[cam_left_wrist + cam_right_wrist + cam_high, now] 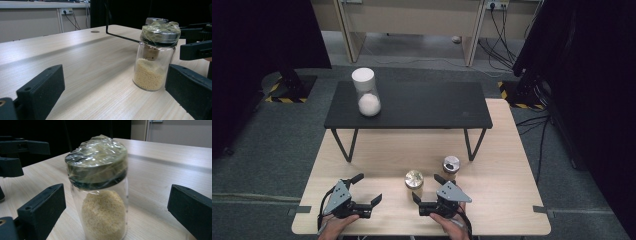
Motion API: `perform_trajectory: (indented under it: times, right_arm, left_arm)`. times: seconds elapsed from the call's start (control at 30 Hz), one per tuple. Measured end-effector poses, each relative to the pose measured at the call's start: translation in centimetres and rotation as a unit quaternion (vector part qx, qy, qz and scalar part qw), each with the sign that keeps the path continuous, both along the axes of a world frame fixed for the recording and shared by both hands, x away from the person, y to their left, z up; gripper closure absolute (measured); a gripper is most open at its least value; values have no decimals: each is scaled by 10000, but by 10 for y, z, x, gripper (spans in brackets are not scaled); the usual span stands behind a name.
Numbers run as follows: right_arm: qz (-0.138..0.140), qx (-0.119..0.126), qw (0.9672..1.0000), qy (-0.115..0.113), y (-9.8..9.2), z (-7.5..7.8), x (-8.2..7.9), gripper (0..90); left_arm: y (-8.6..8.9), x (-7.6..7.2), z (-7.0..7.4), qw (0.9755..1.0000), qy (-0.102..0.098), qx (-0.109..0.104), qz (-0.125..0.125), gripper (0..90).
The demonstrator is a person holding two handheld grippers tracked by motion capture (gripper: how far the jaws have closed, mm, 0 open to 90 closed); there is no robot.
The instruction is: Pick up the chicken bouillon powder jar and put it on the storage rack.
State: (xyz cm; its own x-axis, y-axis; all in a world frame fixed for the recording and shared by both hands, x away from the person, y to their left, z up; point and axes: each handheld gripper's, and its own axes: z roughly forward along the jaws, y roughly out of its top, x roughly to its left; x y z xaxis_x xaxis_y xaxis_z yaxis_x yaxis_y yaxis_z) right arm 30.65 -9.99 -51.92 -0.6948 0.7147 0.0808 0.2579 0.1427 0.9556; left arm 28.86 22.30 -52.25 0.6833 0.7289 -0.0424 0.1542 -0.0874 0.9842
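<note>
A: From the high view, where's the jar?

B: Lower centre of the frame, on the light wooden table (512, 165) — the film-wrapped jar (414, 180) stands just above and between the two grippers. The left gripper (369, 189) at lower left is spread wide and holds nothing; the right gripper (426, 187) is likewise spread, one jaw beside the jar, apart from it. A second small jar (451, 165) stands up and right of it.

A: And the left gripper view?

B: The jar (156, 56) sits right of centre, upright, glass, part-filled with yellow grains, a cork under the metal lid. Both jaws gape, touching nothing.

A: The right gripper view?

B: The jar (100, 192) fills the middle, squarely between the parted jaws, neither touching it.

A: How will it handle?

B: I'd judge it fairly light, rigid but breakable — smooth glass, and the crinkled film on the lid looks slippery. Take the glass body below the lid, gently.
</note>
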Motion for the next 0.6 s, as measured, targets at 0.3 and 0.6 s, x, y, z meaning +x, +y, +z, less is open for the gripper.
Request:
perform_trajectory:
  times: [0.3,0.6]
  right_arm:
    - [51,-94,9999,40,12,-1,5,62]
    - [72,-201,9997,72,20,-3,9,128]
  left_arm:
    - [0,0,0,10000,8,2,3,20]
    - [0,0,-1,10000,17,-10,5,20]
